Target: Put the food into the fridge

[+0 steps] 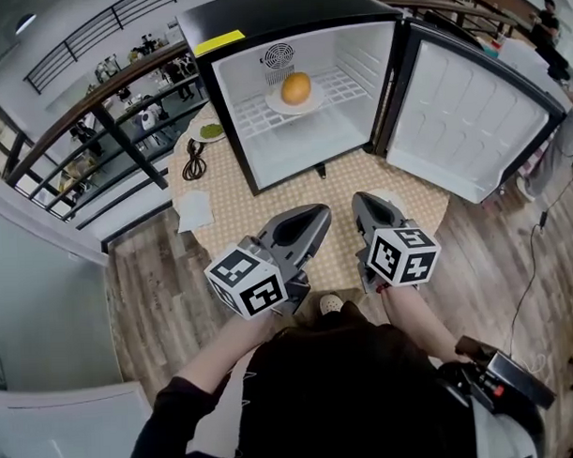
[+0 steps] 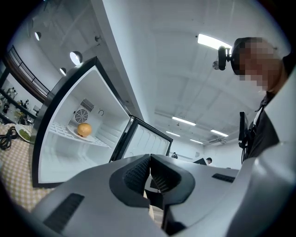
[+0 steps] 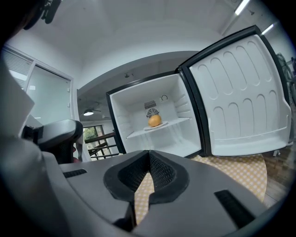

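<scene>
Judging by the layout, the task is nearly done: the food [image 1: 296, 87] rests on a plate [image 1: 284, 105] on the fridge [image 1: 288, 12] shelf, upper centre of the frame. The door [image 1: 470, 114] stands open, not yet closed. A dish of something green [image 1: 211, 131] sits on the tabletop [image 1: 230, 216] at left. Left claw [image 1: 320, 213] and right claw [image 1: 359, 202] are closed tight and empty, side by side at lower centre, pointing at the fridge

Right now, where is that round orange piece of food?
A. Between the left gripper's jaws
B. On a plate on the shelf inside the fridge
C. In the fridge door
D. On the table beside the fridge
B: the round orange food sits on a white plate on the wire shelf inside the open fridge.
</scene>
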A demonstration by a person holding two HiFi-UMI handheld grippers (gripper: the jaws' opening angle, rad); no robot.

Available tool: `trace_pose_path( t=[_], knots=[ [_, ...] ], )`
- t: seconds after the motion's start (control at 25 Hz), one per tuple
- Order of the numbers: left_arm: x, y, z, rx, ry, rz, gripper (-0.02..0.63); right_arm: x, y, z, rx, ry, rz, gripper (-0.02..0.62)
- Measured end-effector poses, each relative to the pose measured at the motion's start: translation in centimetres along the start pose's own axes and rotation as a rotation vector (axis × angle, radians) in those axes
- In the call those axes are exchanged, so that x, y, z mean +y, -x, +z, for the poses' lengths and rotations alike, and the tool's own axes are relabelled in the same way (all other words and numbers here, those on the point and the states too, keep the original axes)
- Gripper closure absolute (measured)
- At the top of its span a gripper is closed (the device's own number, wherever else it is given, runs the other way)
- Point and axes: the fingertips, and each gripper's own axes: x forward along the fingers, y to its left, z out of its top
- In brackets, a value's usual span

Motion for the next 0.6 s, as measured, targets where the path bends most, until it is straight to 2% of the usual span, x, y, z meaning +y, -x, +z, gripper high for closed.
trace_pose_path(
  t=[0.2, 0.4, 0.6],
  knots=[
    [-2.8, -2.9, 0.6, 0.01, 0.012, -0.011, 0.591, -2.4, 2.5, 1.9, 0.011, -0.005, -0.012, 0.578],
    [1.4, -5.5, -3.1, 0.036, 0.018, -0.001, 0.591, -6.2, -1.3, -1.3, 0.016, -0.034, -0.011, 0.578],
    [3.5, -7.0, 2.3, 0.008, 0.031, -0.018, 0.591, -5.4, -3.9, 4.0, 0.024, 0.002, -0.033, 0.578]
  ],
)
